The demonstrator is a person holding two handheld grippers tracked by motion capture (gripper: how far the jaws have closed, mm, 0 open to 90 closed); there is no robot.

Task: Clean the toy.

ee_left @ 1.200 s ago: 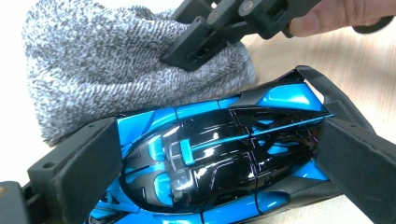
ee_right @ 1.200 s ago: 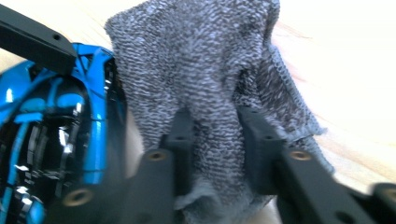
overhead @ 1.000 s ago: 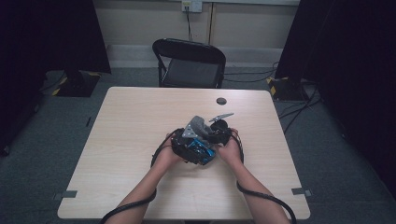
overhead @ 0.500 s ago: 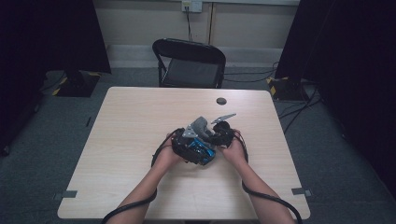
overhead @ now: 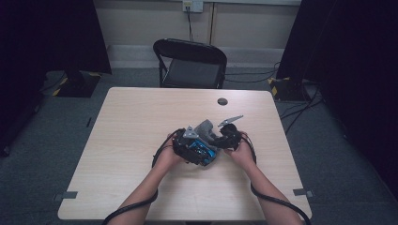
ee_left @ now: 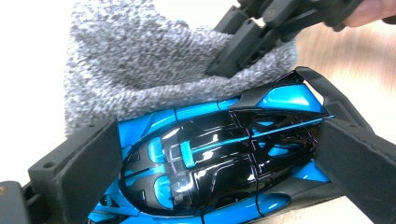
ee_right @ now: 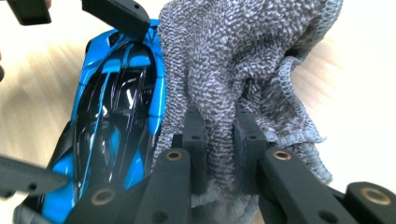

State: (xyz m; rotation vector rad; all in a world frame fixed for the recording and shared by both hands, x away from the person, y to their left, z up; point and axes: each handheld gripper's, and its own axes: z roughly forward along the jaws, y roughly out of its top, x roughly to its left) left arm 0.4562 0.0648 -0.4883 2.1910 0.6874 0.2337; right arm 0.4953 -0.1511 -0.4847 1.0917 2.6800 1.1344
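A blue and black toy car (ee_left: 210, 163) sits between the pads of my left gripper (ee_left: 219, 158), which is shut on its two sides. My right gripper (ee_right: 219, 135) is shut on a grey knitted cloth (ee_right: 233, 60), and the cloth lies against the car (ee_right: 116, 121). In the left gripper view, the right gripper (ee_left: 252, 42) presses the cloth (ee_left: 140, 60) onto the car's far side. From above, both grippers meet over the middle of the table: left gripper (overhead: 185, 145), right gripper (overhead: 223, 136), car (overhead: 202, 153), cloth (overhead: 205, 126).
The light wooden table (overhead: 141, 117) has a small black disc (overhead: 222, 101) near its far edge. A black folding chair (overhead: 190, 61) stands behind the table. Cables trail from both grippers over the table's near edge.
My right gripper with the cloth has slid a little to the right along the car. The left gripper and the car have stayed in place.
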